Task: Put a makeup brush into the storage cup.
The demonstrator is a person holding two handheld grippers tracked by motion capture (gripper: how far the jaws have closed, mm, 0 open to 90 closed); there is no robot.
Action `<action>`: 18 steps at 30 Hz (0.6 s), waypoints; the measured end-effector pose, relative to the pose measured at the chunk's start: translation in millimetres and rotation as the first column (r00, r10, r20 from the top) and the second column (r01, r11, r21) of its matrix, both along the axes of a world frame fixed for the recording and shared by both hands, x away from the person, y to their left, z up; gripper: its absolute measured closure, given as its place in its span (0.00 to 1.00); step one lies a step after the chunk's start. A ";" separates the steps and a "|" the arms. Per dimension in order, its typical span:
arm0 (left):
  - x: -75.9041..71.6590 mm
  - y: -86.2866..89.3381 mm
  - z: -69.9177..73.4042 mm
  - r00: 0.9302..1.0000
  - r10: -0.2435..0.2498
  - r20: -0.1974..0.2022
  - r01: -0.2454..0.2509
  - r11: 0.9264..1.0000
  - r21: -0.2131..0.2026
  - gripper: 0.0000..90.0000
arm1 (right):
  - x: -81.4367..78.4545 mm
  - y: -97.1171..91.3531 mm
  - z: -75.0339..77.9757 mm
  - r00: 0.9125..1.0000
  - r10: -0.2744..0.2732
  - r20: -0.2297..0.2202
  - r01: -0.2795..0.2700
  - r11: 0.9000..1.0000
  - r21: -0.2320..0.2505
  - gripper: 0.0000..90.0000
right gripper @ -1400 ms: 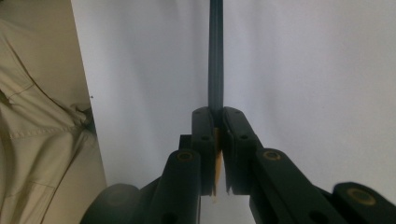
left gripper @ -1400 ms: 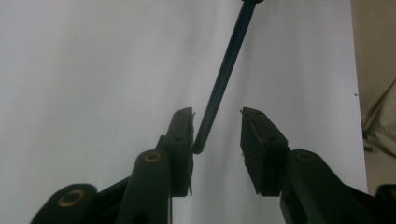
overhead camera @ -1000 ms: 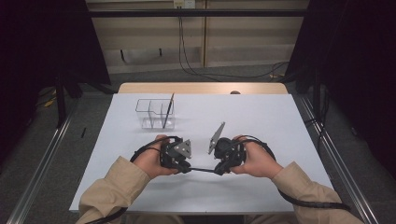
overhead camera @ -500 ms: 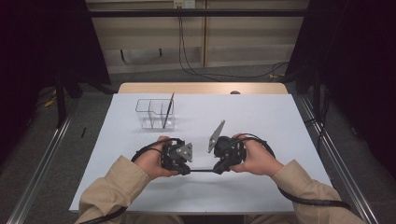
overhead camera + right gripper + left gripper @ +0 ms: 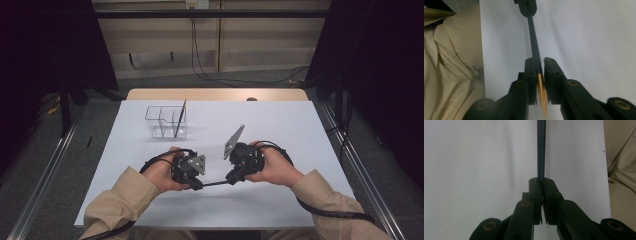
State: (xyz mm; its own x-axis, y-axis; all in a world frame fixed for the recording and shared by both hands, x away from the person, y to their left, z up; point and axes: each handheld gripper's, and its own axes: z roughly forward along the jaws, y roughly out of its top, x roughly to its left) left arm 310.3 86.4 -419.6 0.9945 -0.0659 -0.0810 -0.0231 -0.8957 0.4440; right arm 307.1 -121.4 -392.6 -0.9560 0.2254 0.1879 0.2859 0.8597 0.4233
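Note:
A thin dark pen (image 5: 215, 183) with a gold pointed end (image 5: 541, 92) spans level between my two grippers, low over the white table sheet (image 5: 280, 125). My left gripper (image 5: 197, 185) is shut on one end; in the left gripper view the pen (image 5: 541, 150) runs straight out from its pinched tips (image 5: 543, 183). My right gripper (image 5: 232, 179) has just been opening its jaws. The pen (image 5: 534, 37) lies between them against one pad, with a slim gap at the other. The left gripper (image 5: 526, 6) grips the far end.
A clear plastic organiser (image 5: 166, 121) with dividers stands at the back left of the sheet, with a thin stick (image 5: 179, 119) leaning upright in it. Both sleeves come in over the near edge. The wooden table edge (image 5: 215, 94) lies beyond the sheet.

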 end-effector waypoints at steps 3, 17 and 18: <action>-0.1 0.3 -0.7 1.000 0.016 0.001 -0.016 1.000 -0.007 0.96 | -0.3 1.0 -0.6 1.000 0.001 0.001 -0.001 1.000 0.000 0.82; 0.5 7.9 -1.2 0.998 0.061 -0.001 -0.061 0.998 -0.029 0.96 | 1.7 -5.4 -0.6 0.997 -0.076 0.011 0.075 0.994 0.077 0.33; 0.7 8.2 -1.5 0.998 0.060 -0.008 -0.060 0.998 -0.031 0.96 | 1.3 -6.1 -0.2 0.997 -0.073 0.023 0.071 0.994 0.083 0.30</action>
